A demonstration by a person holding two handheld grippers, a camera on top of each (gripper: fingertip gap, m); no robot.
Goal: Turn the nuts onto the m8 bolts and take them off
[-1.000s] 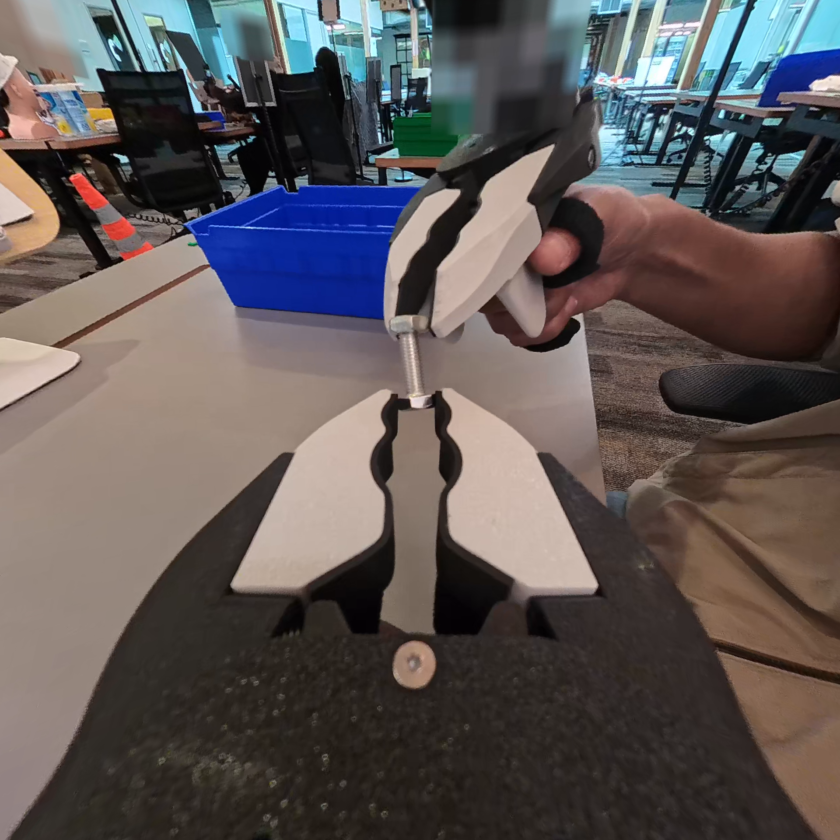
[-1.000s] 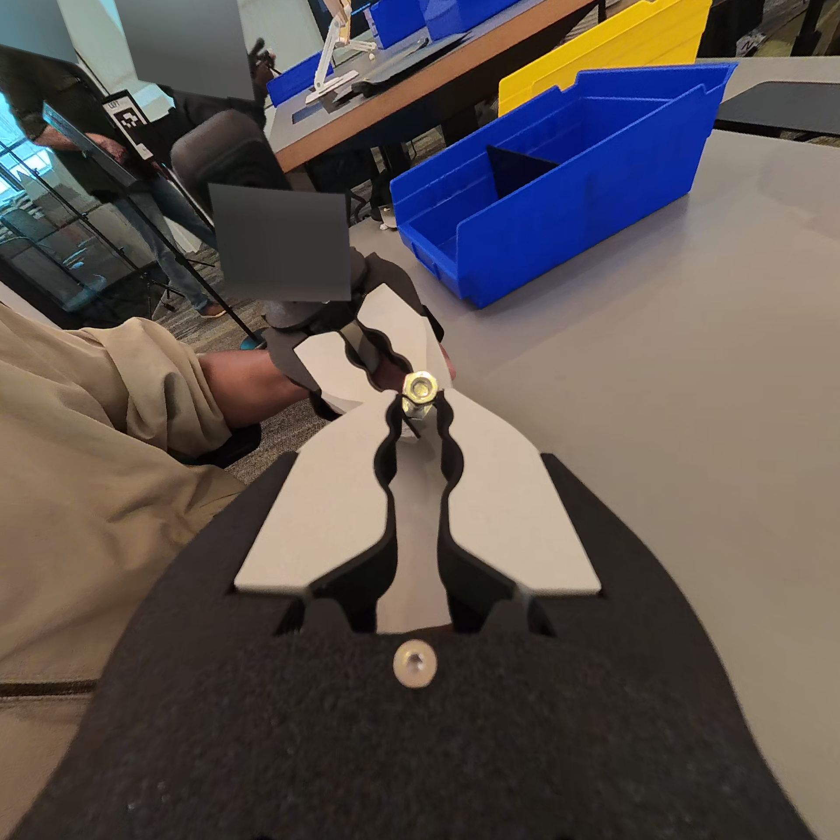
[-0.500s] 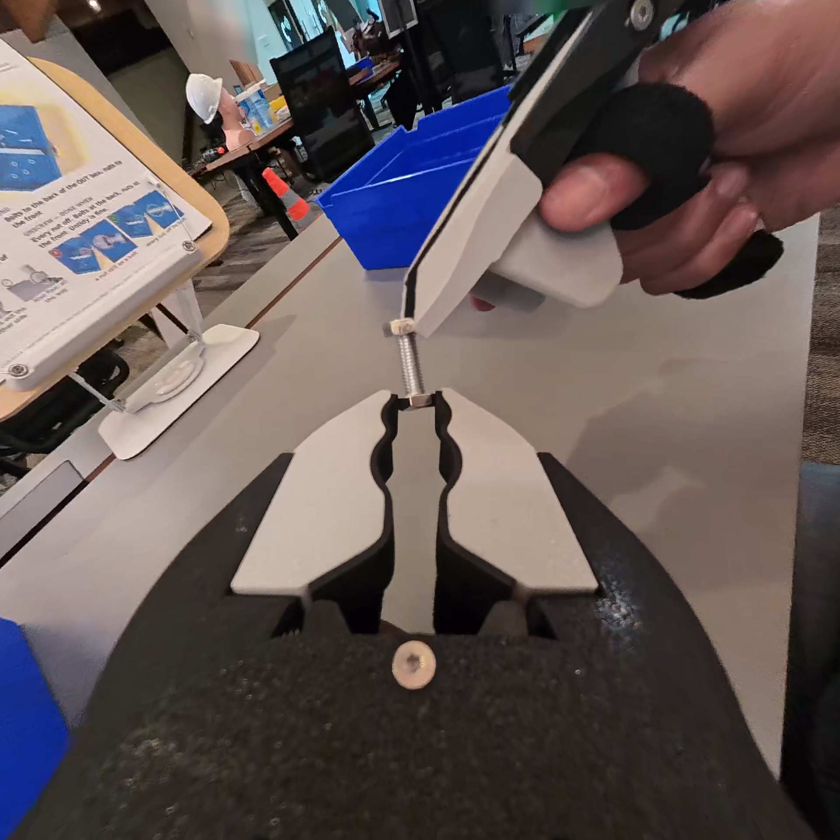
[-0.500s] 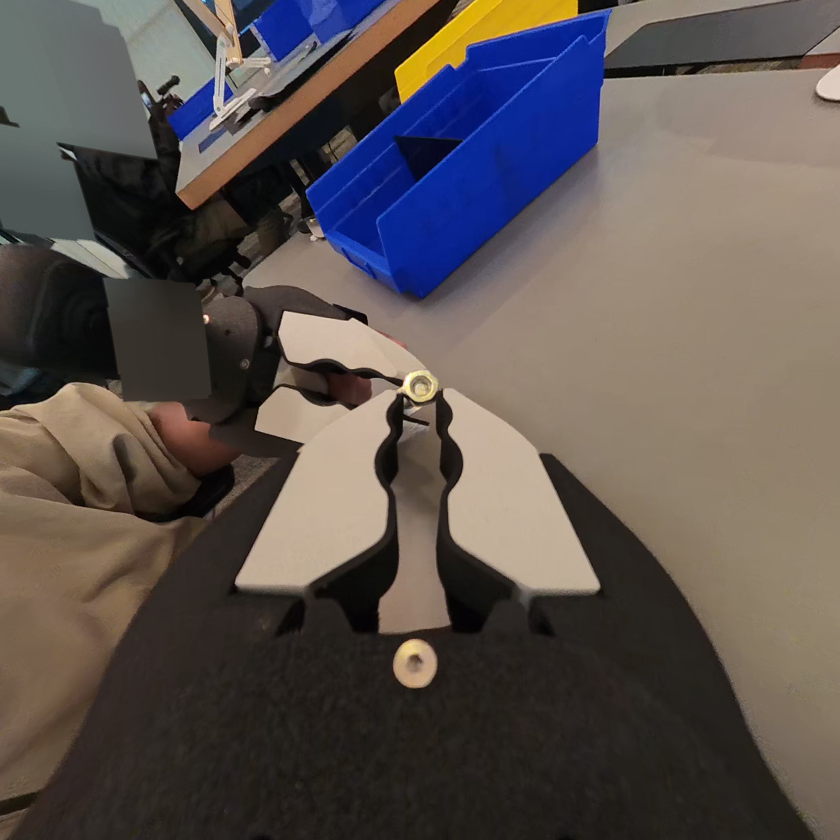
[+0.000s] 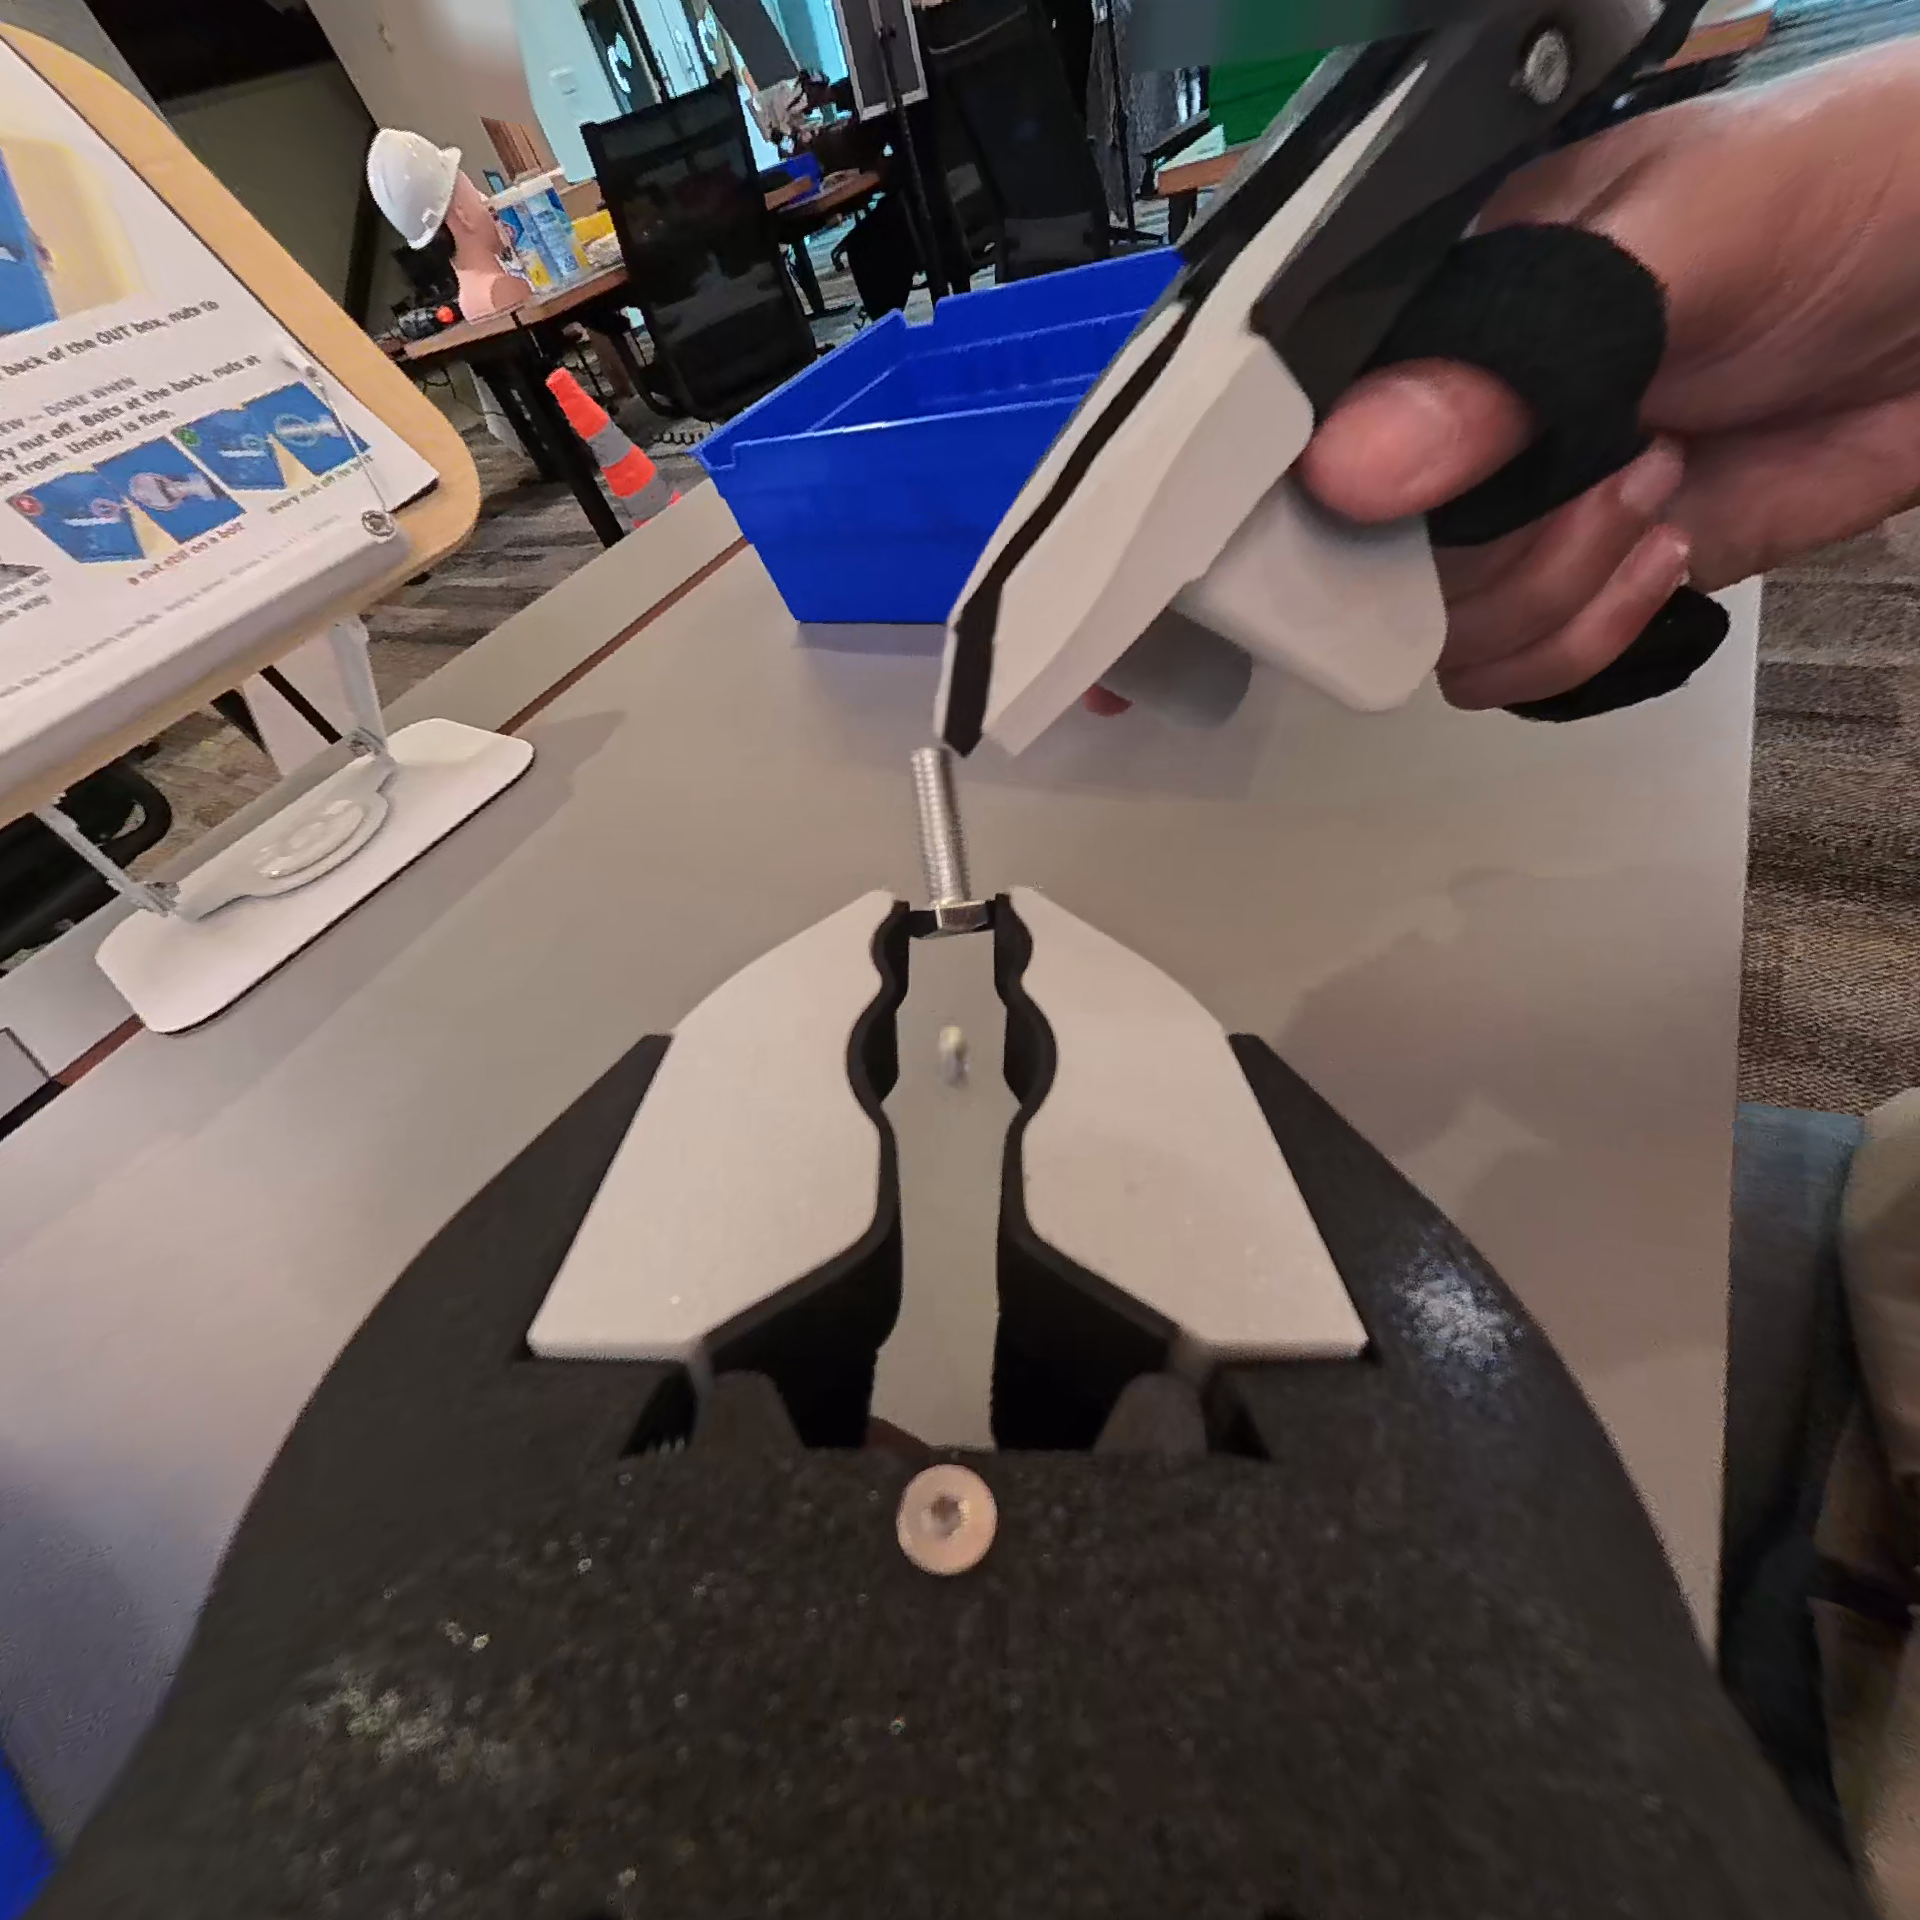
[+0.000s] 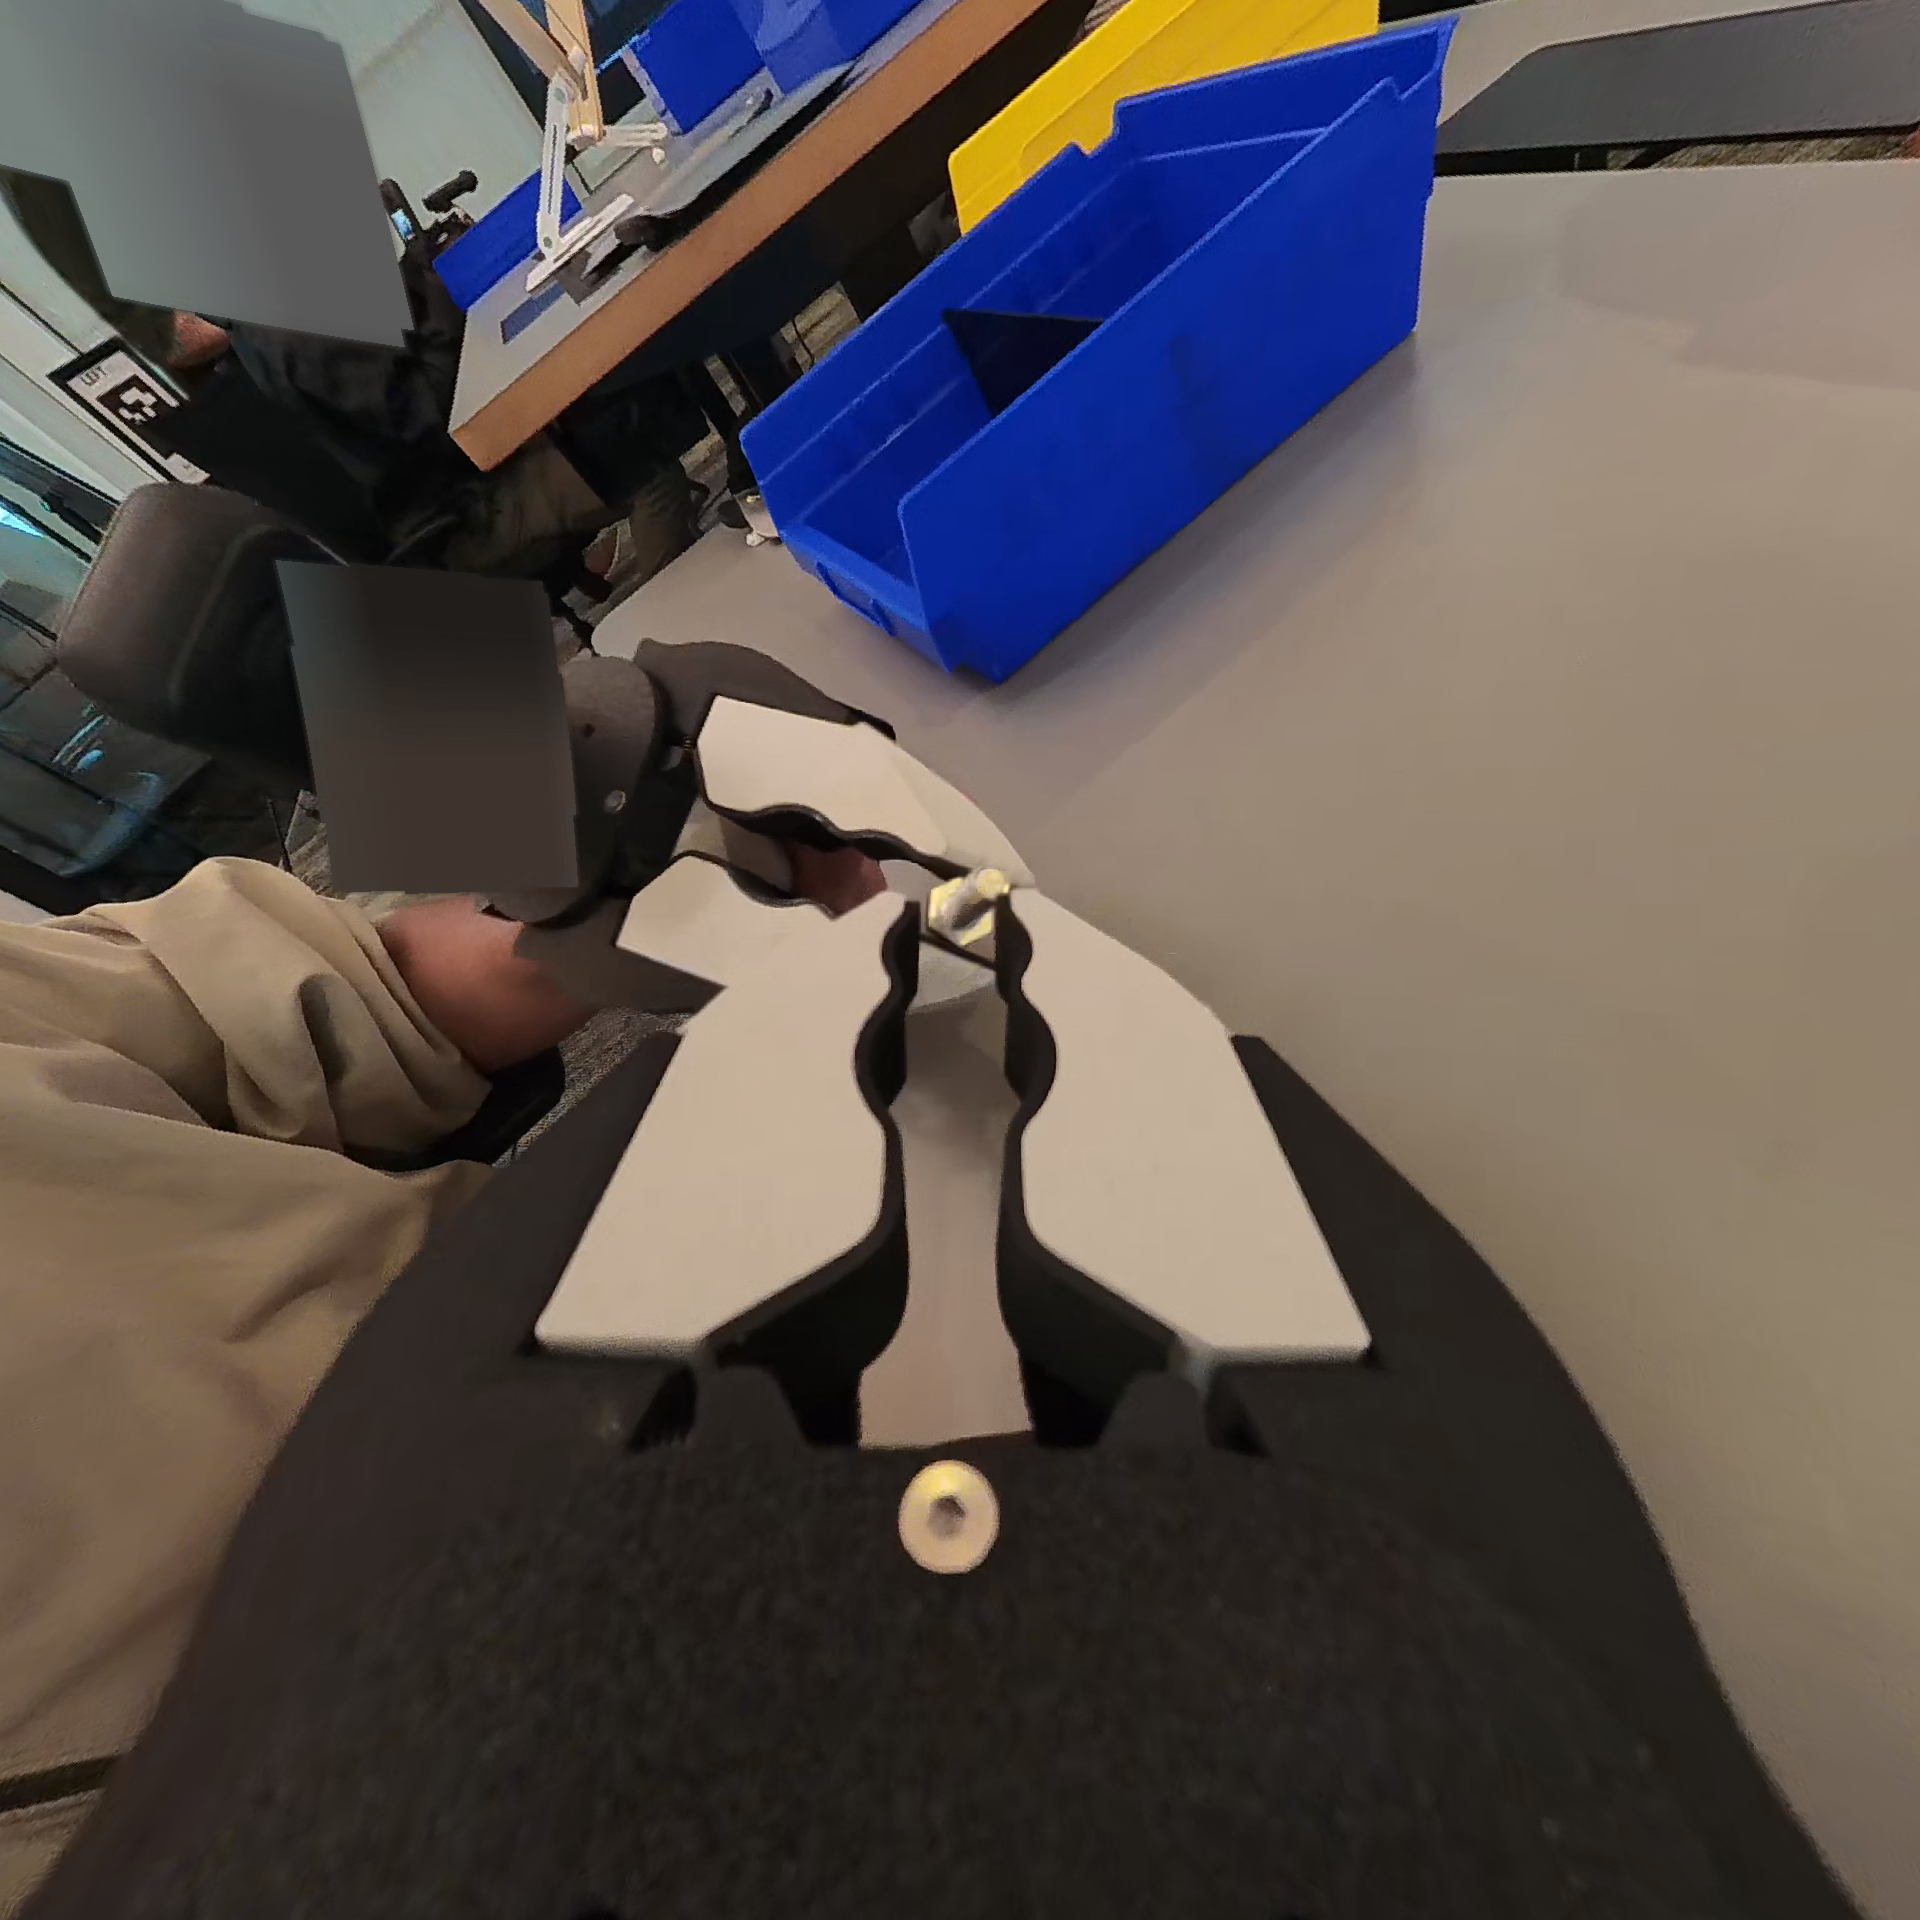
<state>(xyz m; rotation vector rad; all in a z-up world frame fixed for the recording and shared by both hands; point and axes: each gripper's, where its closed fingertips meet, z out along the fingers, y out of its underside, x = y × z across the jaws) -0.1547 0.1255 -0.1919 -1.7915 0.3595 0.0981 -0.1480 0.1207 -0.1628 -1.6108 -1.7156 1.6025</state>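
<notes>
Silver steel stands out in the left wrist view: the left gripper (image 5: 958,916) is nearly closed, its tips pinching the hex head of the bolt (image 5: 943,831). The bolt stands upright above the grey table (image 5: 520,1039), the right gripper (image 5: 952,732) meets the top of its thread, and a small blurred silver piece (image 5: 951,1049) lower down is too unclear to name. In the right wrist view, the right gripper, narrowed to a slit, clamps the nut (image 6: 948,916) against the bolt's end, with the left gripper lying sideways just behind and a blue bin (image 6: 1143,416) well apart.
</notes>
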